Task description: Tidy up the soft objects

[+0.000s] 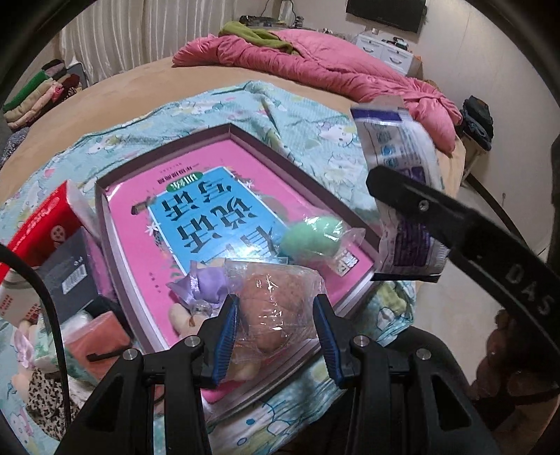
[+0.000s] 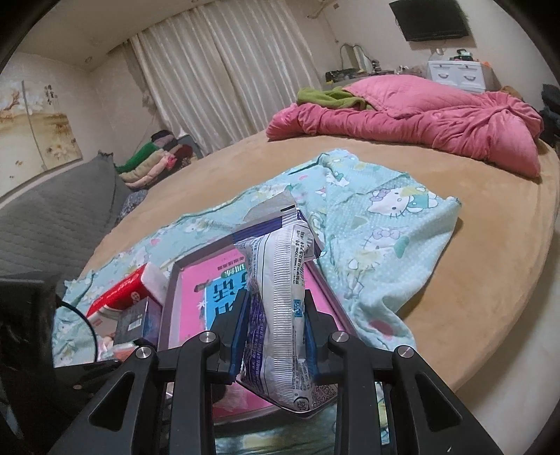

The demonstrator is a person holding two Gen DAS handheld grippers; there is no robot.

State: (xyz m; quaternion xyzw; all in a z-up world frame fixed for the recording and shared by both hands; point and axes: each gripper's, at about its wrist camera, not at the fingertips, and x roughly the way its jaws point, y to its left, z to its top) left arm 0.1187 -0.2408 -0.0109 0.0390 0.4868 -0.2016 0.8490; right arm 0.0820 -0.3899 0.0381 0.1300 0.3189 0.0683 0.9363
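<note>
Left claw (image 1: 276,329): clenched on a brownish soft toy in clear wrap (image 1: 276,301), held just above the near end of the shallow box (image 1: 241,136). Risk, as a judgement: the wrap is slick and loose, so the pads may hold film more than toy; it could slide out and land off the box edge.

Right claw (image 2: 274,336): clenched on a white-and-purple soft packet (image 2: 280,280), upright above the box's right side. Risk: the packet is gripped low and stands tall, so it may flop sideways and knock the wrapped green ball (image 1: 313,236) lying in the box.

In the box: a purple wrapped piece (image 1: 206,287) beside the toy, all over a pink-and-blue printed sheet (image 1: 196,213).

Left of the box: red carton (image 1: 42,224), dark carton (image 1: 70,273), crowding any drop there.

Surface: teal cartoon-print cloth (image 2: 385,224) spread on a tan bed (image 2: 490,262); soft, uneven support.

Beyond: pink quilt (image 2: 420,119), green cloth (image 2: 325,94), folded clothes stack (image 2: 154,157), pale curtains (image 2: 227,70), wall screen (image 2: 430,17), white drawers (image 2: 455,75).
</note>
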